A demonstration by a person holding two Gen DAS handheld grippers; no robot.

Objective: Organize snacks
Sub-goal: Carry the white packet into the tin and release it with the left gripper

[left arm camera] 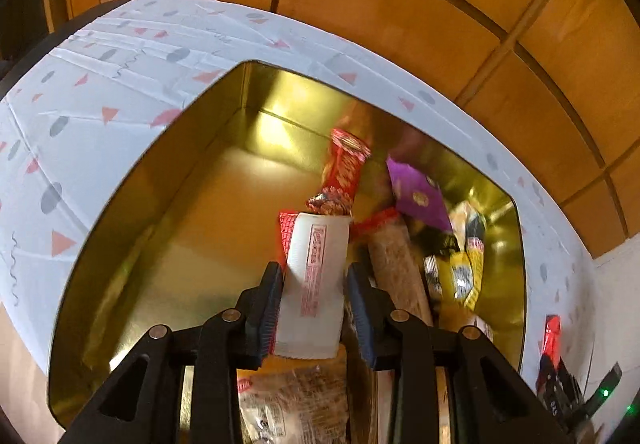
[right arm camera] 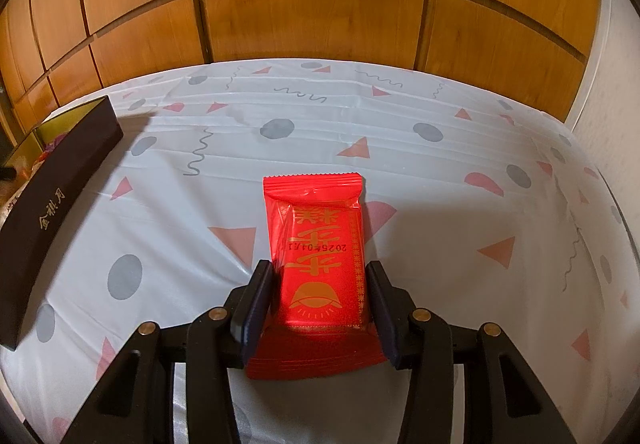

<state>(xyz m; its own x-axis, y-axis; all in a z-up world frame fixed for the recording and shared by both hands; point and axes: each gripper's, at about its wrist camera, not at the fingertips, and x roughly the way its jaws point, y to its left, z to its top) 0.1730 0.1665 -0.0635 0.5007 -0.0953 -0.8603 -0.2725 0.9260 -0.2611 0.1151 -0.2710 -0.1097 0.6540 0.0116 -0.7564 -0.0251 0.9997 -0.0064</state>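
In the left wrist view my left gripper [left arm camera: 314, 278] is shut on a white snack packet with red print [left arm camera: 316, 284] and holds it over the open gold-lined box [left arm camera: 168, 244]. Several snacks lie in the box's right half: a red bar [left arm camera: 342, 173], a purple packet [left arm camera: 418, 193], a brown bar [left arm camera: 396, 264] and yellow packets [left arm camera: 460, 276]. In the right wrist view my right gripper [right arm camera: 320, 284] is shut on a red packet with gold characters [right arm camera: 320, 244], low over the patterned tablecloth [right arm camera: 440, 203].
The dark box [right arm camera: 56, 203] with gold lettering stands at the left in the right wrist view. Wooden panelling [right arm camera: 320, 11] runs behind the table. A white wall [right arm camera: 612, 83] is at the right. A red packet [left arm camera: 552, 340] shows outside the box at the right.
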